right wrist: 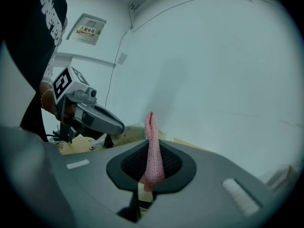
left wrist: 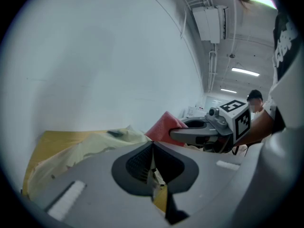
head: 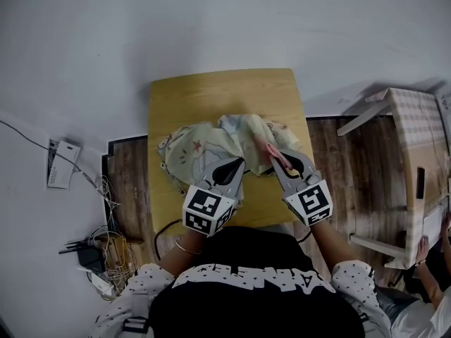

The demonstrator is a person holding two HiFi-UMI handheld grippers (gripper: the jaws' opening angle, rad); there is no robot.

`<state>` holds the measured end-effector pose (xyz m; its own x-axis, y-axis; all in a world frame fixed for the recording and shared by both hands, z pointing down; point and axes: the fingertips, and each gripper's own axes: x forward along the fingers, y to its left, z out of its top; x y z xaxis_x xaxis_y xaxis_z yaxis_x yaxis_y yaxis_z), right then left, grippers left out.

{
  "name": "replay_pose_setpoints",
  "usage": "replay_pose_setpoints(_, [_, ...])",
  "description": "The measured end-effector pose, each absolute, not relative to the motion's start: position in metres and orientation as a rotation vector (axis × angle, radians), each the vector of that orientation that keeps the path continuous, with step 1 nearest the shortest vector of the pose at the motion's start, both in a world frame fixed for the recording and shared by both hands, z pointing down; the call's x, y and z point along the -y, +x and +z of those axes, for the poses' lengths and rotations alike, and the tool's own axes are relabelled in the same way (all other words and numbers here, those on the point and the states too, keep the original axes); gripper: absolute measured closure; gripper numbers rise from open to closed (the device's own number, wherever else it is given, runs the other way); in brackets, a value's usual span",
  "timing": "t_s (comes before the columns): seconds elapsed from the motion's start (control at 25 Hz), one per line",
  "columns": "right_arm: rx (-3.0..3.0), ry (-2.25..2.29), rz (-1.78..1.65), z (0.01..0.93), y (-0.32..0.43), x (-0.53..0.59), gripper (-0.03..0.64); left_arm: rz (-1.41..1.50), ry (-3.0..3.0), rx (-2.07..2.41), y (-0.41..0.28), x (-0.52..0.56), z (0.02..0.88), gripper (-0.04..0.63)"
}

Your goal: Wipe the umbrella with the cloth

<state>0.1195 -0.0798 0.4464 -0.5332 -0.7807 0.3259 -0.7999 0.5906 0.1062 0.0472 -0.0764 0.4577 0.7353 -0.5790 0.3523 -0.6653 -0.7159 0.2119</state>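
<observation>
Umbrella (head: 201, 146) as a crumpled heap of pale green printed fabric on the near part of the wooden table (head: 211, 94).

Left gripper (head: 235, 165) at 6 o'clock of the heap, pointing toward 12 o'clock and a little downward. Jaws pressed together, with only a thin fold of the umbrella fabric pinched between the pads. In the left gripper view, this fold as a narrow cream strip in the slit, and the rest of the fabric spreading beyond the tips toward 10 o'clock.

Right gripper (head: 283, 162) at 5 o'clock of the heap, near the left one and not touching it. Jaws closed tight on the pink cloth (head: 270, 150). In the right gripper view, cloth standing between the pads as a flat upright strip, upper end rising above the tips, lower end hanging a little below them. From the head view, free end of the cloth lying against the umbrella fabric at the 4 o'clock edge of the heap; pressed on it or only resting, not possible to tell.

Around the table: wooden floor (head: 130, 182), tangle of cables (head: 106, 248) at 8 o'clock, second table with a checked cover (head: 416, 125) at 3 o'clock.
</observation>
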Motion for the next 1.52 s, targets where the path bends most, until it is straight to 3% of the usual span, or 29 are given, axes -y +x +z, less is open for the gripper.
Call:
replay_pose_setpoints(0.64, [2.401, 1.416, 0.112, 0.438, 0.175, 0.047, 0.583, 0.699, 2.601, 0.833, 0.115, 0.076, 0.54, 0.592])
replay_pose_setpoints(1.0, [2.406, 1.42, 0.113, 0.438, 0.177, 0.042, 0.583, 0.672, 2.615, 0.826, 0.115, 0.077, 0.546, 0.592])
replay_pose_setpoints(1.08, [2.415, 1.415, 0.115, 0.436, 0.174, 0.043, 0.583, 0.628, 2.623, 0.813, 0.114, 0.075, 0.54, 0.579])
replay_pose_setpoints(1.24, [2.436, 1.395, 0.113, 0.435, 0.165, 0.046, 0.583, 0.533, 2.64, 0.792, 0.11, 0.069, 0.525, 0.49])
replay_pose_setpoints(1.52, [2.473, 1.34, 0.095, 0.434, 0.14, 0.053, 0.583, 0.458, 2.658, 0.857, 0.085, 0.063, 0.509, 0.479])
